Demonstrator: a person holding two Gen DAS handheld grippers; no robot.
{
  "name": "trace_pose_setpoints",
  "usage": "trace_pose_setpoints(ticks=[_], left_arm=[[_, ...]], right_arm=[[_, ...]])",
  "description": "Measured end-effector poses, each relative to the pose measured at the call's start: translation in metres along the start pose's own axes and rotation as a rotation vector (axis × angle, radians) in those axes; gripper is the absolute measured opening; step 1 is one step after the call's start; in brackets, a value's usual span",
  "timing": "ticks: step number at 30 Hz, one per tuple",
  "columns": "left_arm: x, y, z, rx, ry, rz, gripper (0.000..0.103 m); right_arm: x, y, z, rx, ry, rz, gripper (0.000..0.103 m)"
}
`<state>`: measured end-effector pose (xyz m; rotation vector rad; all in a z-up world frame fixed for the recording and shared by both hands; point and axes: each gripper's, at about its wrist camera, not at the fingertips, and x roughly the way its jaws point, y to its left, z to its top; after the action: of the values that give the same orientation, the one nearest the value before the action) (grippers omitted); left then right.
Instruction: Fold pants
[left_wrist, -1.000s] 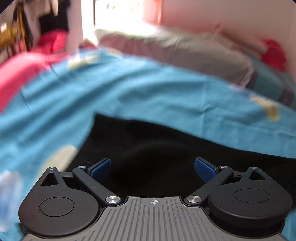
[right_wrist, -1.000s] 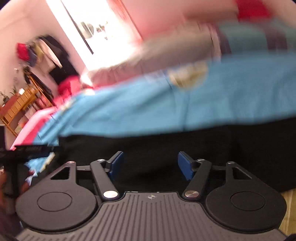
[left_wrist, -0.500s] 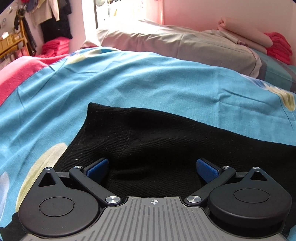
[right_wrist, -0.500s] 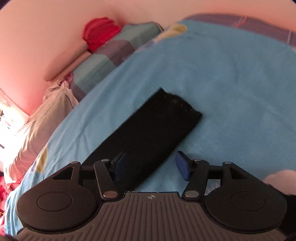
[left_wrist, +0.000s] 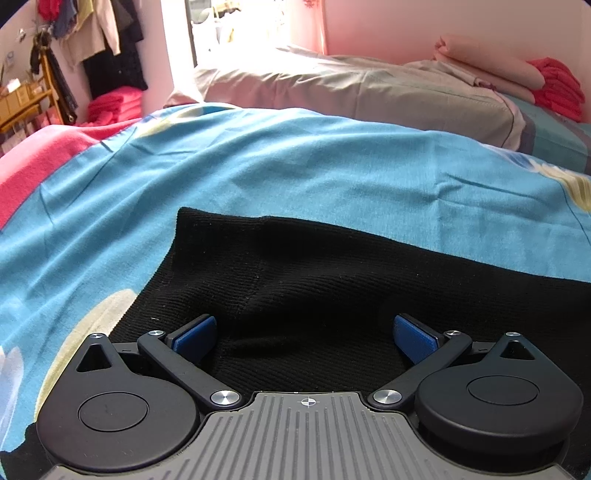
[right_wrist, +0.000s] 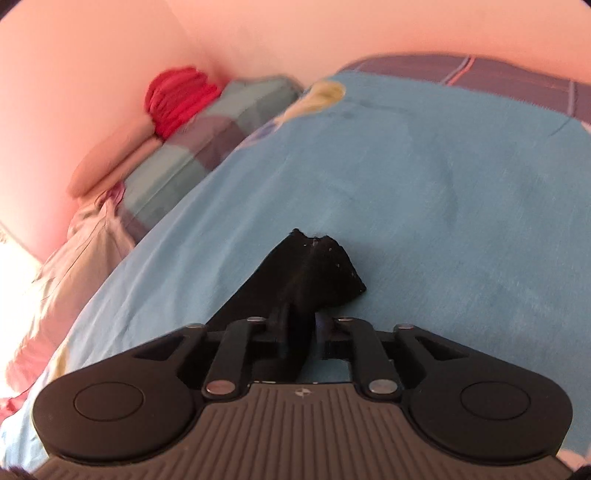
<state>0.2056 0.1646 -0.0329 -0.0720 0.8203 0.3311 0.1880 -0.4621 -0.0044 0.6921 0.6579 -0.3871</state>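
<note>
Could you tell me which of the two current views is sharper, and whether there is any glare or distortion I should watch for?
Left wrist view: sharp, knit of the black pants is readable; the window is blown out white; fisheye bends the blue bedsheet. Right wrist view: softer, motion blur on the red cloth and pillows; pink cast on the wall; the right gripper, shut on the pants' end, is clear enough.

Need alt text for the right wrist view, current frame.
The right gripper is shut on the hem end of the black pants, bunching the fabric into a ridge above the blue bedsheet. Behind, folded red and pink fabric lies on a plaid blanket by the pink wall; the frame is slightly blurred.
</note>
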Motion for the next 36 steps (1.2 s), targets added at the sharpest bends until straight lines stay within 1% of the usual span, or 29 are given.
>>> trace_pose_setpoints(ticks=[1, 2, 4, 7, 8, 9, 11, 13, 15, 16, 18, 19, 21, 22, 23, 24, 25, 26, 27, 28, 30, 31, 32, 33, 34, 35, 36], left_arm=[[0.000, 0.000, 0.000, -0.001, -0.001, -0.002, 0.103], [-0.001, 0.000, 0.000, -0.003, 0.000, -0.003, 0.103], [-0.003, 0.001, 0.002, 0.001, 0.002, -0.008, 0.103], [-0.017, 0.004, 0.005, 0.005, 0.003, 0.000, 0.103], [-0.027, 0.004, 0.005, 0.010, -0.004, 0.005, 0.103], [-0.039, 0.006, 0.003, 0.016, -0.023, 0.004, 0.103], [-0.066, 0.010, -0.004, 0.033, -0.062, -0.012, 0.103], [-0.091, 0.016, -0.015, 0.037, -0.086, -0.026, 0.103], [-0.112, 0.020, -0.029, 0.029, -0.103, -0.058, 0.103], [-0.120, 0.021, -0.037, 0.029, -0.105, -0.080, 0.103], [-0.128, 0.018, -0.054, 0.040, -0.095, -0.102, 0.103], [-0.128, 0.015, -0.062, 0.054, -0.087, -0.105, 0.103], [-0.117, 0.007, -0.076, 0.077, -0.047, -0.079, 0.103], [-0.108, 0.005, -0.084, 0.072, -0.007, -0.063, 0.103], [-0.099, 0.006, -0.091, 0.060, 0.019, -0.056, 0.103], [-0.099, 0.005, -0.097, 0.062, -0.017, -0.047, 0.103], [-0.101, 0.004, -0.098, 0.065, -0.025, -0.041, 0.103], [-0.102, 0.005, -0.096, 0.054, -0.023, -0.037, 0.103], [-0.102, 0.006, -0.096, 0.036, -0.019, -0.041, 0.103], [-0.102, 0.009, -0.098, 0.033, -0.020, -0.040, 0.103], [-0.103, 0.008, -0.099, 0.038, -0.024, -0.039, 0.103], [-0.103, 0.008, -0.098, 0.036, -0.026, -0.038, 0.103], [-0.102, 0.007, -0.098, 0.033, -0.029, -0.037, 0.103], [-0.102, 0.008, -0.098, 0.031, -0.032, -0.036, 0.103], [-0.103, 0.007, -0.098, 0.031, -0.034, -0.035, 0.103], [-0.103, 0.007, -0.098, 0.032, -0.036, -0.035, 0.103], [-0.103, 0.007, -0.098, 0.031, -0.037, -0.035, 0.103]], right_arm=[[-0.012, 0.000, -0.001, 0.001, 0.004, 0.006, 0.049], [-0.029, -0.002, -0.005, -0.018, -0.004, 0.022, 0.063], [-0.063, 0.002, -0.014, -0.111, -0.019, 0.054, 0.064], [-0.117, 0.000, -0.039, -0.299, -0.011, 0.096, 0.064], [-0.135, -0.001, -0.047, -0.332, -0.016, 0.087, 0.066], [-0.145, -0.004, -0.052, -0.360, -0.024, 0.067, 0.067], [-0.163, -0.015, -0.065, -0.399, -0.046, -0.011, 0.069], [-0.169, -0.023, -0.074, -0.420, -0.064, -0.068, 0.069], [-0.163, -0.035, -0.080, -0.393, -0.065, -0.091, 0.069], [-0.156, -0.039, -0.081, -0.373, -0.054, -0.098, 0.066], [-0.142, -0.043, -0.088, -0.376, -0.043, -0.124, 0.048], [-0.134, -0.043, -0.093, -0.391, -0.040, -0.147, 0.037], [-0.131, -0.039, -0.107, -0.468, -0.077, -0.165, 0.012], [-0.133, -0.036, -0.113, -0.504, -0.066, -0.146, 0.010], [-0.137, -0.034, -0.116, -0.531, -0.076, -0.154, 0.009], [-0.140, -0.036, -0.115, -0.549, -0.104, -0.180, 0.009], [-0.141, -0.045, -0.108, -0.518, -0.132, -0.208, 0.008], [-0.139, -0.055, -0.100, -0.476, -0.142, -0.234, 0.008], [-0.139, -0.065, -0.096, -0.437, -0.149, -0.245, 0.008], [-0.142, -0.071, -0.095, -0.417, -0.155, -0.228, 0.008], [-0.148, -0.067, -0.101, -0.452, -0.167, -0.231, 0.009], [-0.151, -0.066, -0.102, -0.455, -0.189, -0.251, 0.019], [-0.158, -0.065, -0.103, -0.437, -0.225, -0.289, 0.029], [-0.165, -0.061, -0.104, -0.427, -0.272, -0.346, 0.031], [-0.176, -0.055, -0.109, -0.441, -0.326, -0.384, 0.039], [-0.187, -0.045, -0.117, -0.485, -0.360, -0.345, 0.055], [-0.197, -0.035, -0.127, -0.539, -0.355, -0.261, 0.063]])
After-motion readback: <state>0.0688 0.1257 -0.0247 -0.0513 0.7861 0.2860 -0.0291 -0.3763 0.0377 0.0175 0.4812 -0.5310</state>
